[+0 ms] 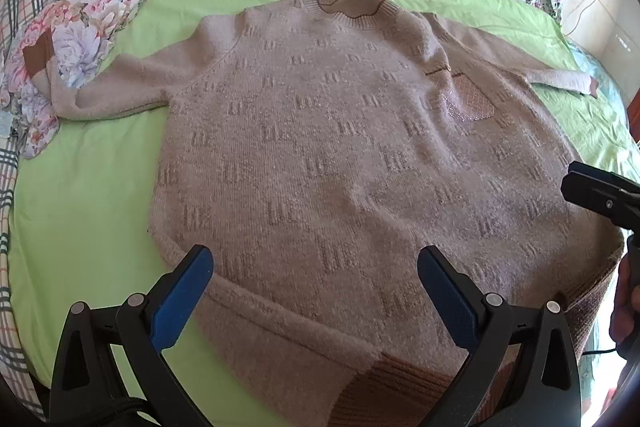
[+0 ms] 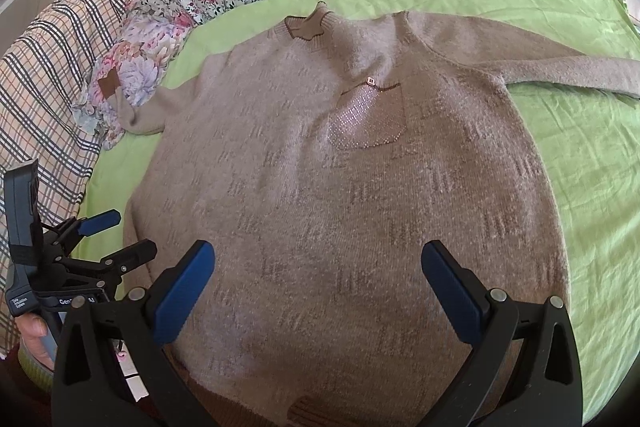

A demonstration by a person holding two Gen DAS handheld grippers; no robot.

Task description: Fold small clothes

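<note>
I find the sweater (image 1: 340, 147) lying face up and spread flat on the green sheet (image 1: 80, 207), collar (image 1: 348, 7) at the far side, both sleeves stretched outward. The far left sleeve end rests on a flowered cloth (image 1: 80, 39). I judge the knit to be soft, fuzzy and light, limp enough to sag from any single hold; it should not slip between the pads. I would take it at the ribbed hem (image 1: 400, 387) corners or at the shoulder seams. My left gripper (image 1: 316, 291) hovers over the near hem, jaws spread wide, holding nothing. My right gripper (image 2: 318, 291) hangs above the lower body of the garment, jaws likewise spread and empty. The beaded chest pocket (image 2: 368, 119) lies well ahead of it.
</note>
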